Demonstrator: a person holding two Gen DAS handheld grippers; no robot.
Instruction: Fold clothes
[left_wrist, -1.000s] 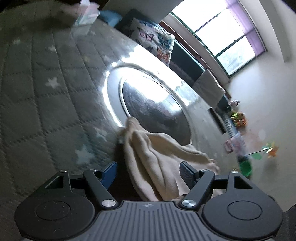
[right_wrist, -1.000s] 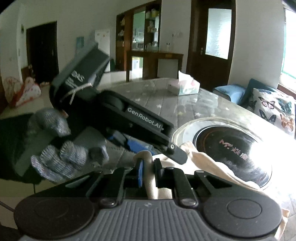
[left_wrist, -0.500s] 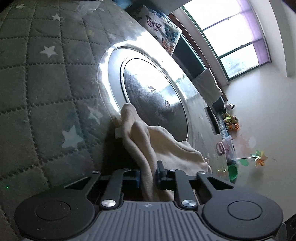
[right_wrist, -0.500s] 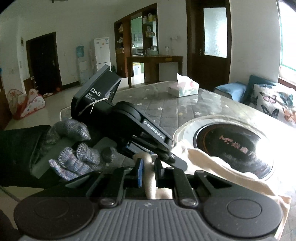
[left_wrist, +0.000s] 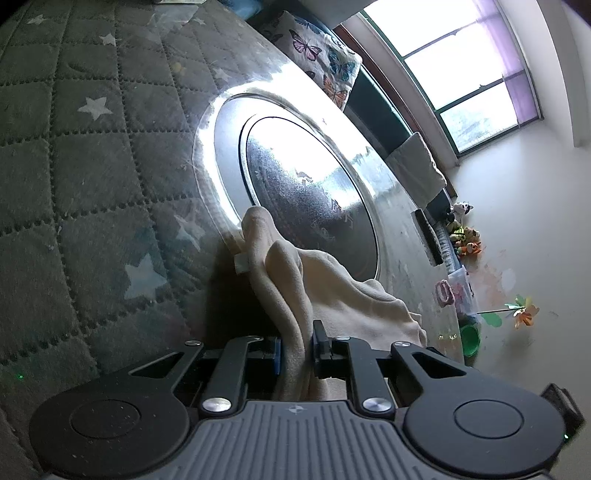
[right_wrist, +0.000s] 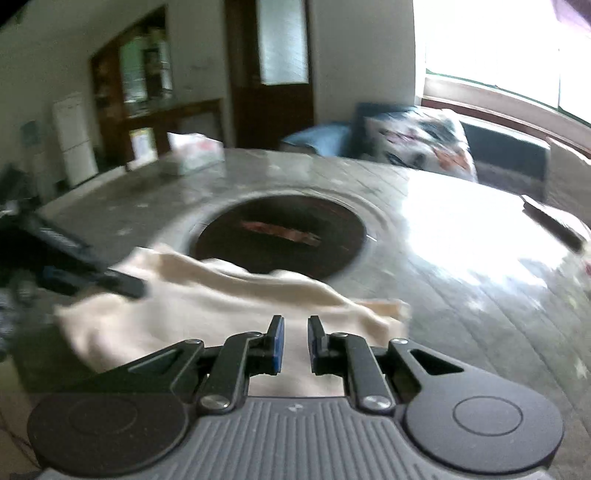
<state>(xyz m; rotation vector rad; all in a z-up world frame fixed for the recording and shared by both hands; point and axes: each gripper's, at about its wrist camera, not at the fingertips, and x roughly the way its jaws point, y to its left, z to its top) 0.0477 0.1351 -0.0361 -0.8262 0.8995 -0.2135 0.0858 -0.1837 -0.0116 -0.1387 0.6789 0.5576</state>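
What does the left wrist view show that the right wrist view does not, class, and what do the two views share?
Only the left wrist view shows the left gripper shut on a fold of the cream garment, plus stuffed toys and a pinwheel by the wall. Only the right wrist view shows the right gripper with a gap between its fingers above the garment, a tissue box and a dark door. Both show the garment, the round dark cooktop and the butterfly cushion.

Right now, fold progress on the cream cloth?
Early. Nothing is folded: the cream cloth lies rumpled by the round inset. The left gripper pinches one bunched edge; the right gripper looks slightly open above the cloth. All folds remain.
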